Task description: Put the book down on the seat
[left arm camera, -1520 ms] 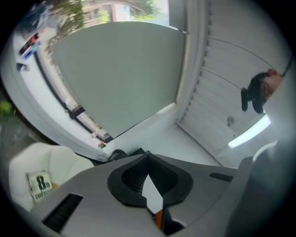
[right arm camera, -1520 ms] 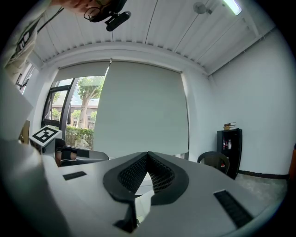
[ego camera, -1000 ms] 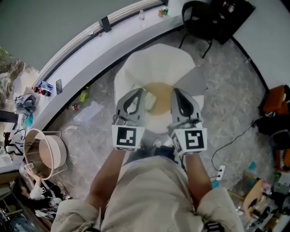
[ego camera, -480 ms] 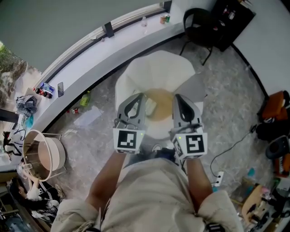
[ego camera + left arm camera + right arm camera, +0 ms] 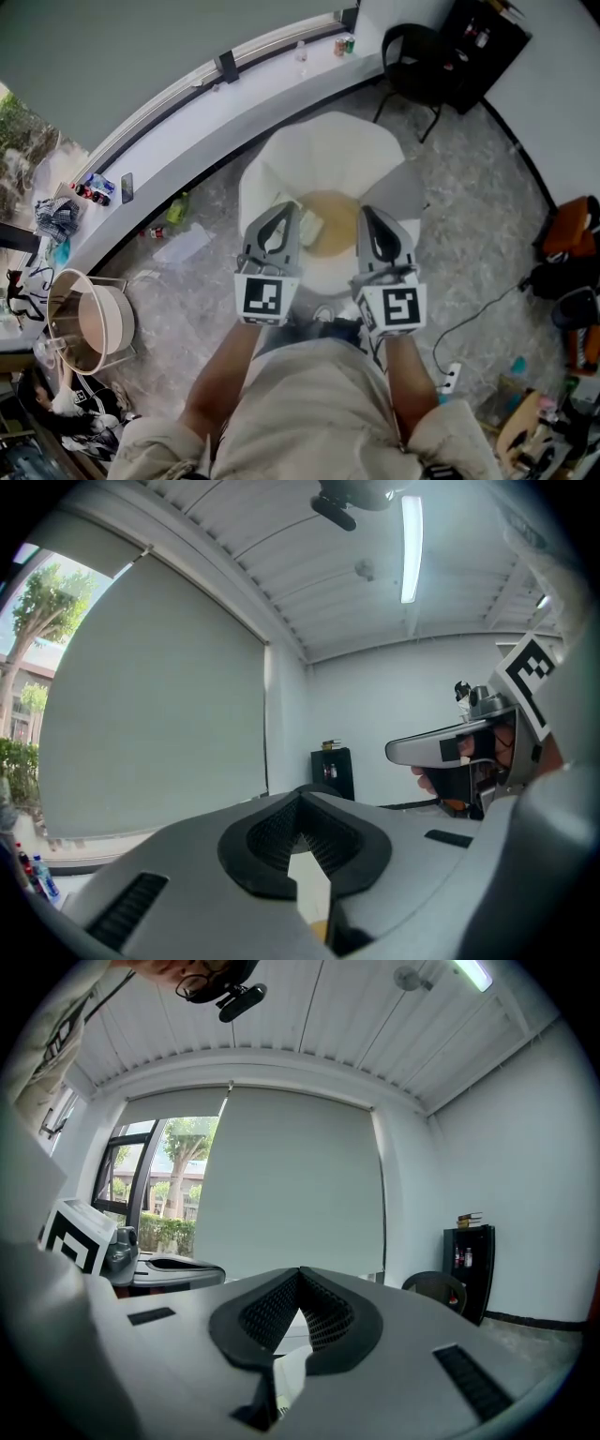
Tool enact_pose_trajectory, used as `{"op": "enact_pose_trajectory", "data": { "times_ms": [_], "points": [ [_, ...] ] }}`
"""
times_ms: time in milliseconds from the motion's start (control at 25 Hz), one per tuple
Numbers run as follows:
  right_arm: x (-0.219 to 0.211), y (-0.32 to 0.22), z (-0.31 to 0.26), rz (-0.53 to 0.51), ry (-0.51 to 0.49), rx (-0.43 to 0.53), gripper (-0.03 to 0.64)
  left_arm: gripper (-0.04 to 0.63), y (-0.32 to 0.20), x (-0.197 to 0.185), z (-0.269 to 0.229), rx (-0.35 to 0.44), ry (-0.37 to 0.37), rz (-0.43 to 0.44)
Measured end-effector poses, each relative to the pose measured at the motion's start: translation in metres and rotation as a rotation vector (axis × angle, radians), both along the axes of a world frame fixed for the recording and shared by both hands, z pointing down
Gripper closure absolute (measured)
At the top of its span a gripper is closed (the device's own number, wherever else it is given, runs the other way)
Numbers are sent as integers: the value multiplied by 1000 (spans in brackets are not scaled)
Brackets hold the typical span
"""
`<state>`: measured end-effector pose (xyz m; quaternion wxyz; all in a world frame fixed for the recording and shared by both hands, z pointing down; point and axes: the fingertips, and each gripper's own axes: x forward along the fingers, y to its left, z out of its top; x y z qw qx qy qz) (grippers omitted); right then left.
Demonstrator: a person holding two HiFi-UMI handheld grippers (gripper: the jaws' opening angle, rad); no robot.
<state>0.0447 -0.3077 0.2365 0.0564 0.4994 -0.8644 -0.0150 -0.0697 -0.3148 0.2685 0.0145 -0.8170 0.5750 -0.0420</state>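
**Book looks like it's down on the seat, both grippers shut on nothing**

From the head view, the book [image 5: 310, 226] is a small pale thing lying flat on the tan seat [image 5: 342, 223] of the white chair [image 5: 328, 150], at the cushion's left edge, just beside the left gripper's tip. I'd guess it's light and thin, stiff enough along the spine but floppy at the open side. If it needs another nudge, I'd pinch it by the spine edge, and nothing about it seems fragile.

The left gripper [image 5: 300, 794] has its jaws fully together, tips touching, nothing clamped. The right gripper [image 5: 300, 1271] is the same, closed at the tip and empty. Both hover side by side over the seat's front, neither touching the book as far as I can tell
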Motion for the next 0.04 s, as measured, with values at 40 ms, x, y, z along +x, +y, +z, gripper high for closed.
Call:
{"op": "enact_pose_trajectory", "data": {
  "times_ms": [40],
  "points": [
    [1, -1, 1, 0, -1, -1, 614, 591, -1, 1, 0, 0, 1, 0]
  ]
}}
